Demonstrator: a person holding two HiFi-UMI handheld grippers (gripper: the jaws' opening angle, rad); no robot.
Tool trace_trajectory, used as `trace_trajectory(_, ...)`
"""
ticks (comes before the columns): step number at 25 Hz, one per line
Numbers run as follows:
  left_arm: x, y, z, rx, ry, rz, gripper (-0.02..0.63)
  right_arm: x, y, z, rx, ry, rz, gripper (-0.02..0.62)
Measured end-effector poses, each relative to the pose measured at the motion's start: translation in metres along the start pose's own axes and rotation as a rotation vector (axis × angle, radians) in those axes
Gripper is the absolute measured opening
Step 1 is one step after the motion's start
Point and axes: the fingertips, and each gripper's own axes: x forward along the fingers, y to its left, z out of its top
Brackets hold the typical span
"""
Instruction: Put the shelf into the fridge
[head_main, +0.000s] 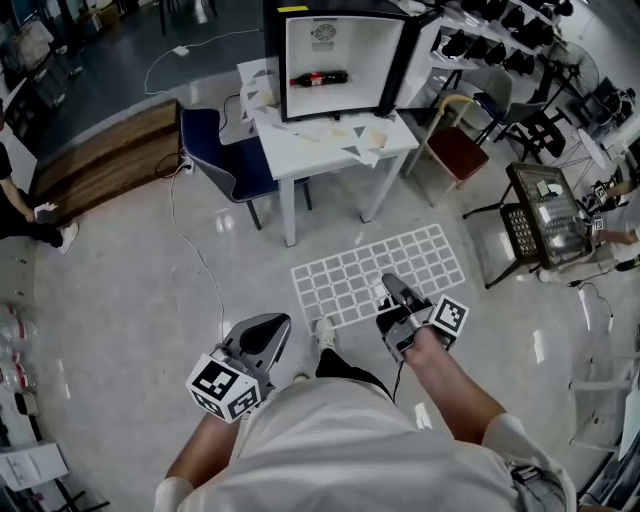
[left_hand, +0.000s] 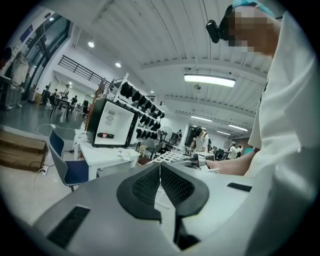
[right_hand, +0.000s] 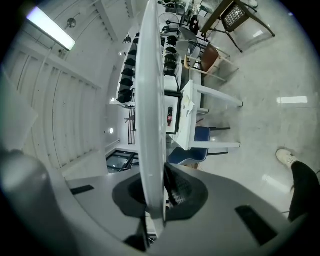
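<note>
While the small black fridge (head_main: 340, 60) stands open at the far edge of the white table (head_main: 300, 150), straight ahead and well apart from me, my right gripper (head_main: 390, 285) is clamped on the near long edge of the white wire-grid shelf (head_main: 350, 285). The shelf is held flat, with its long axis crosswise. My left gripper (head_main: 272, 328) has its jaws together, with nothing between them.

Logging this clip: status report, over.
Right gripper shut on wire shelf; left gripper shut, empty. Fridge open on table ahead, bottle lying inside. Blue chair beside table.
</note>
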Motion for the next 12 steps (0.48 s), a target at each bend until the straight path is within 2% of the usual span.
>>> trace_trajectory(5,0.049,0.025,0.039,0.045,0.012,-0.02,0.018,0.06,0.015,0.052,0.001,-0.003,0.035,0.032)
trace_trajectory(12,0.115,0.07,0.073,0.05,0.0,0.032,0.018,0.131,0.027,0.12,0.009,0.014,0.086,0.032)
